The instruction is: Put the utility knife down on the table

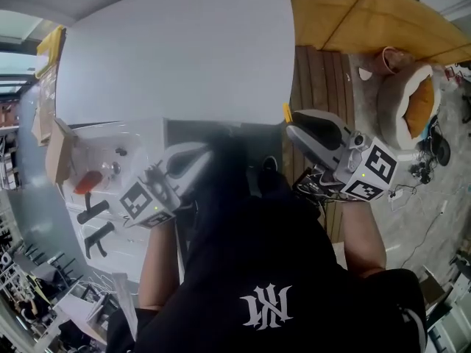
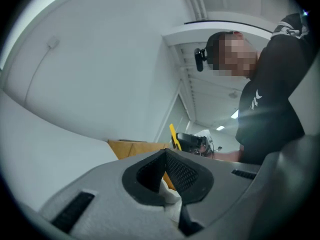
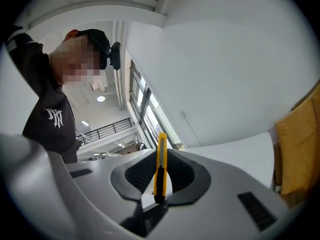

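Note:
The yellow utility knife (image 3: 160, 166) stands on edge between the jaws of my right gripper (image 3: 161, 184), which is shut on it; its tip sticks up past the pads. In the head view only the knife's yellow end (image 1: 287, 113) shows, at the front of the right gripper (image 1: 293, 127), held off the right edge of the white table (image 1: 176, 50). My left gripper (image 1: 202, 157) is near the table's front edge. Its pads (image 2: 182, 171) meet at the tips with nothing held. In the left gripper view the knife (image 2: 173, 135) appears far off.
A white side surface (image 1: 140, 134) at the left carries a red object (image 1: 87, 181) and black tools (image 1: 96, 237). Brown boards (image 1: 368, 13), a round pet bed (image 1: 408, 101), cables (image 1: 430, 153) and wooden flooring (image 1: 316, 72) lie to the table's right. The person's dark shirt fills the lower head view.

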`<state>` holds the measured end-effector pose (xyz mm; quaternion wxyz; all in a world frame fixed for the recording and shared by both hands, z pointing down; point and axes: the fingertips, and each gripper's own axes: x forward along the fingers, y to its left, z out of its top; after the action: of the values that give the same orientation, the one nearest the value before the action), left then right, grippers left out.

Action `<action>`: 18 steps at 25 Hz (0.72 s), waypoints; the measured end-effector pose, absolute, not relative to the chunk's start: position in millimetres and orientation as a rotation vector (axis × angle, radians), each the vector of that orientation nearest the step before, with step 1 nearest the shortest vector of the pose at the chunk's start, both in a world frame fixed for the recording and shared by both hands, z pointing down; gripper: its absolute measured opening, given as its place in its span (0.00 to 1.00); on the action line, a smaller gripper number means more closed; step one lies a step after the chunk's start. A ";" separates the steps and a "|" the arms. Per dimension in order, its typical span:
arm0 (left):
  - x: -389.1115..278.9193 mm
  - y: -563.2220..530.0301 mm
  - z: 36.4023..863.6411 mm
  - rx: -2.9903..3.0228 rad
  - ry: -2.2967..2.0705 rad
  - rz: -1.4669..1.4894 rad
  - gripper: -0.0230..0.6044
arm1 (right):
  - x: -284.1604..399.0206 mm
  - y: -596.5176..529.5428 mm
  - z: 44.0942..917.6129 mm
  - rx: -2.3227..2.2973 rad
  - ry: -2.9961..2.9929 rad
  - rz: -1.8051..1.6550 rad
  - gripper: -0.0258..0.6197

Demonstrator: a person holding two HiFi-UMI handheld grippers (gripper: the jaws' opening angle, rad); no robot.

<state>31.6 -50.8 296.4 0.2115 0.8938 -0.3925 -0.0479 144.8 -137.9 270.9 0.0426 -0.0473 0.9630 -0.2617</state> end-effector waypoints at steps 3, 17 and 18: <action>-8.6 -80.8 306.3 2.470 -1.137 -0.229 0.04 | 113.5 -166.2 276.3 -0.191 2.981 -0.794 0.12; -122.0 -205.8 356.7 2.426 -0.917 -0.413 0.04 | -31.5 -272.5 293.2 -0.395 3.251 -0.771 0.12; -128.1 -212.8 364.6 2.412 -0.944 -0.425 0.04 | -36.9 -278.9 299.1 -0.382 3.263 -0.785 0.12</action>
<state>-128.1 -212.8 364.6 0.2555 0.8884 -0.3478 -0.1564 -36.9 -278.9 299.1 -0.1180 -0.1124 0.9593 -0.2308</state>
